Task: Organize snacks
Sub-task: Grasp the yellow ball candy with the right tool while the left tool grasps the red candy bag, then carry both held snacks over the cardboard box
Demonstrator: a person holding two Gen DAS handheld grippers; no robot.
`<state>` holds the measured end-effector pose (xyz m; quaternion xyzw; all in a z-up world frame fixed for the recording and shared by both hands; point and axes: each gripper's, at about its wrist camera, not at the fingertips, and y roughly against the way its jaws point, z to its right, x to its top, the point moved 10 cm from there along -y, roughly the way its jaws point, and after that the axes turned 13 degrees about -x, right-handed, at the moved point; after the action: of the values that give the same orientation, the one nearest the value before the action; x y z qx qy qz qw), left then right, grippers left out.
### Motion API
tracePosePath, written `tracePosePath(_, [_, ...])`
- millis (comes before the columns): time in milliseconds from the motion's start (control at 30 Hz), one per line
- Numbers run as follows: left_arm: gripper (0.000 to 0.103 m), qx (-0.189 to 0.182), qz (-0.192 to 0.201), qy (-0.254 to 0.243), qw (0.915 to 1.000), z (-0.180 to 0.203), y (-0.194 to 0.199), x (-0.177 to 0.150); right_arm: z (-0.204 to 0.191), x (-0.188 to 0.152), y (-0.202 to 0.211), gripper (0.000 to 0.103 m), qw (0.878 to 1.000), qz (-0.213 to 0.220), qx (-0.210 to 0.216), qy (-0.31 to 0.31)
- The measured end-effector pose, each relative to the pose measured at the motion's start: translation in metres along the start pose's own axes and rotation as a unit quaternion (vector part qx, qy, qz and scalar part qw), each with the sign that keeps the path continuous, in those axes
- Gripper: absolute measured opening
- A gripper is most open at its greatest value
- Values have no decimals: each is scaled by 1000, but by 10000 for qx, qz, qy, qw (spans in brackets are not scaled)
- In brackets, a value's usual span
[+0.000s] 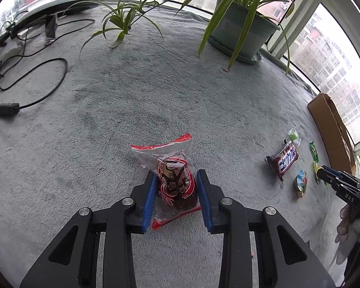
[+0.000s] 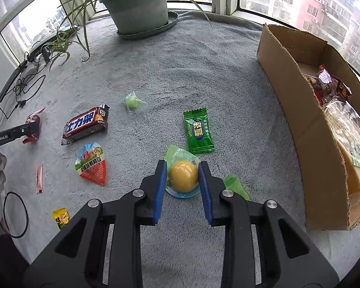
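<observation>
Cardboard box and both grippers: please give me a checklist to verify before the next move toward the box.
1. Left gripper pads bracket the red snack packet: ok.
2. Firm grip on that packet: cannot tell.
3. Right gripper pads touch the yellow ball snack: ok.
4. Ball lifted off the grey blanket: cannot tell.
5. Cardboard box open on top: ok.
6. Free room inside the box: cannot tell; snacks already fill the near part.

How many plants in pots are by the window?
1 that I can see: the green pot with long leaves stands on its saucer at the back by the window. The small plant to its left shows no pot, which may be hidden.
</observation>
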<state>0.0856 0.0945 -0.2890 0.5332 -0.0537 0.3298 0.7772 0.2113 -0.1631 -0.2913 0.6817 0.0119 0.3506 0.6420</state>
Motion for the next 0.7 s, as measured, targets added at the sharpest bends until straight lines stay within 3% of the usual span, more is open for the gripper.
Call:
tracePosePath(100, [31, 3, 13, 7, 10000, 0, 2, 0, -2, -2, 0, 28, 10000, -9, 65, 18])
tracePosePath(233, [31, 7, 9, 24, 10000, -2, 2, -1, 3, -4, -2, 37, 9993, -109, 265, -252])
tracePosePath(367, [31, 27, 7, 4, 10000, -2, 2, -1, 1, -6, -3, 37, 9997, -92, 186, -104])
tracePosePath(500, [31, 34, 15, -2, 10000, -3, 4, 0, -6, -6, 4, 27, 9999, 40, 21, 127])
tracePosePath(700, [31, -72, 140, -66, 9999, 7, 16, 5, 1, -1, 18, 26, 9998, 213, 12, 14])
